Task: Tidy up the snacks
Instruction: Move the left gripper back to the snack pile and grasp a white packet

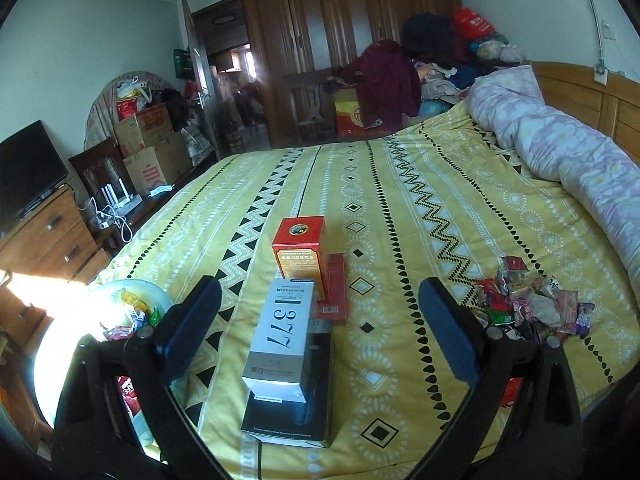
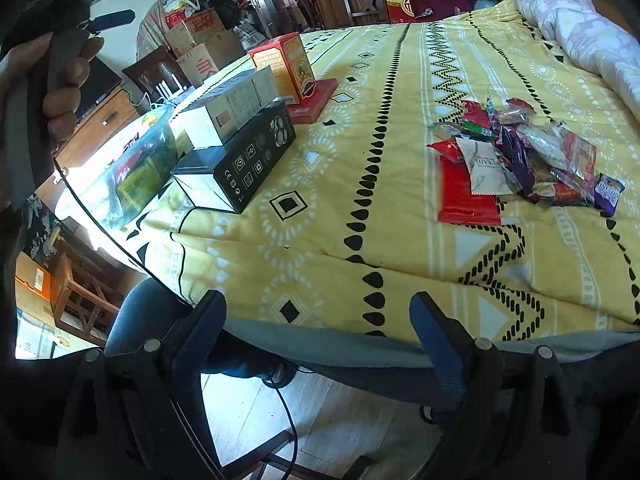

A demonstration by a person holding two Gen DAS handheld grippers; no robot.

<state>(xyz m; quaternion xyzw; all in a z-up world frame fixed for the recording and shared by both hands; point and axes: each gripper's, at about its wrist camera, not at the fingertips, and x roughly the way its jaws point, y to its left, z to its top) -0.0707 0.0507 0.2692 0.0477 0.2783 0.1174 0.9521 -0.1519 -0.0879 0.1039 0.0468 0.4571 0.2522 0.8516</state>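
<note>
1. A bed with a yellow patterned sheet [image 1: 400, 208] fills both views. A loose snack pile [image 2: 524, 152] lies on the sheet toward the person's right side, wrappers overlapping in a heap, with a flat red packet [image 2: 466, 196] at its near edge.

2. At the bed's left edge sits a clear tub [image 2: 140, 164] that already holds a few packets. In the left wrist view the tub is washed out by sunlight, so its contents are hard to count.

3. Between tub and pile stands a row of boxes: a black box [image 2: 240, 168] with a white box [image 1: 280, 336] lying on top, then a red box [image 1: 300, 248] upright behind them.

4. The left gripper [image 1: 320, 320] is wide open and holds nothing; it hangs over the white box without touching it.

5. The right gripper [image 2: 318, 332] is also wide open and empty, held off the near edge of the bed, well apart from the pile.

6. Judged from this, sorting is at an early stage: a few snacks are in the tub, most remain heaped on the sheet.
</note>
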